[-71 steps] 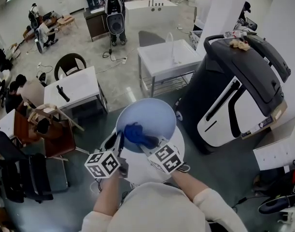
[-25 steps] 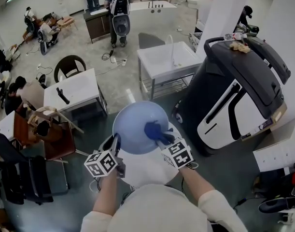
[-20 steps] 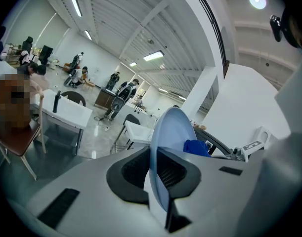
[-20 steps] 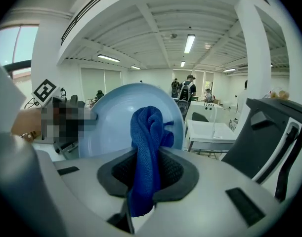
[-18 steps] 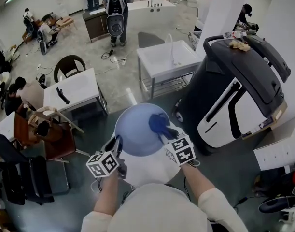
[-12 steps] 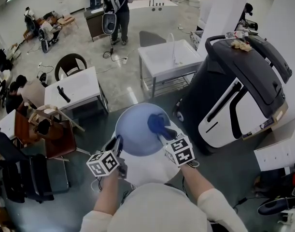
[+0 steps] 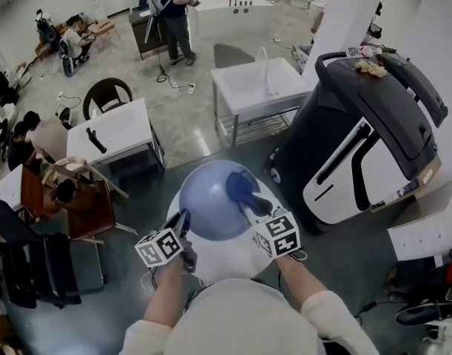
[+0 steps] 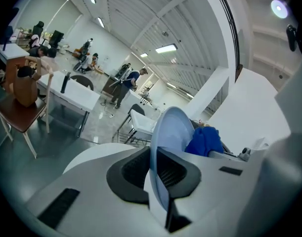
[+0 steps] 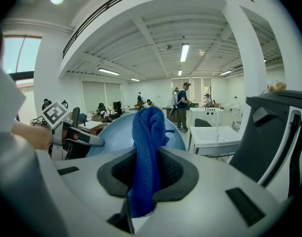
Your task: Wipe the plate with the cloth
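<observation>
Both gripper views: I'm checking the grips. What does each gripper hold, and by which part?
Left gripper clamps the plate by its near rim; right gripper pinches the blue cloth partway along, a bunch sticking out ahead.

Overhead, steeply down; all share plate [image 7: 206, 207]

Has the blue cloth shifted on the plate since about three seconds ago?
Yes. The cloth, clamped in the right gripper, has slid across the plate from its middle to its far right side, closer to the big black machine.
</observation>
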`<state>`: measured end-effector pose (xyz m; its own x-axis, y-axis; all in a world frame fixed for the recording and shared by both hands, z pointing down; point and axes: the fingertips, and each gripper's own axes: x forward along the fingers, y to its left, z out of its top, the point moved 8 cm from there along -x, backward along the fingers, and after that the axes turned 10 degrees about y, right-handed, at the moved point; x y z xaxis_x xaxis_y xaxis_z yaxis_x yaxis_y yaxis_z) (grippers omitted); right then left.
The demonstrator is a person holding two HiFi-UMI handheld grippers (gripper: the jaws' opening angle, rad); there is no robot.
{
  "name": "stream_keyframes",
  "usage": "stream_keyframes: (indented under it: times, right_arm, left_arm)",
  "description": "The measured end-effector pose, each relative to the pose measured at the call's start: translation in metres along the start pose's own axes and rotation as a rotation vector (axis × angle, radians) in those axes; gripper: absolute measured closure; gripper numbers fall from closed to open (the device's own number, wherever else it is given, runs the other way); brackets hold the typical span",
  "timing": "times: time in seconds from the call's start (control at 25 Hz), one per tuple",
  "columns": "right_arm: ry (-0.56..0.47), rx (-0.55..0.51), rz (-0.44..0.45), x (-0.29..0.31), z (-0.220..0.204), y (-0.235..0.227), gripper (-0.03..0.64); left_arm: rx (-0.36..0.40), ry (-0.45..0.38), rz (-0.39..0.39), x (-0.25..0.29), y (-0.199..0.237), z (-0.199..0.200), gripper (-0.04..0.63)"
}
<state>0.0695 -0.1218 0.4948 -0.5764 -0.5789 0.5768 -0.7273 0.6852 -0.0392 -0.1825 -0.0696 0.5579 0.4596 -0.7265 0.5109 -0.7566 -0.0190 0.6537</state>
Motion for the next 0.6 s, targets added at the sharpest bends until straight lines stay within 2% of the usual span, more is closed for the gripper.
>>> stream_keyframes:
  times: [0.24, 0.6]
  right_arm:
    - [-0.005, 0.018, 0.008, -0.006, -0.005, 0.002, 0.526]
    - [0.018, 0.046, 0.008, -0.009, -0.02, 0.001, 0.526]
  left_arm:
    - [-0.081, 0.094, 0.042, 0.024, 0.024, -0.028, 0.549]
    - [-0.133, 0.215, 0.115, 0.052, 0.049, -0.067, 0.549]
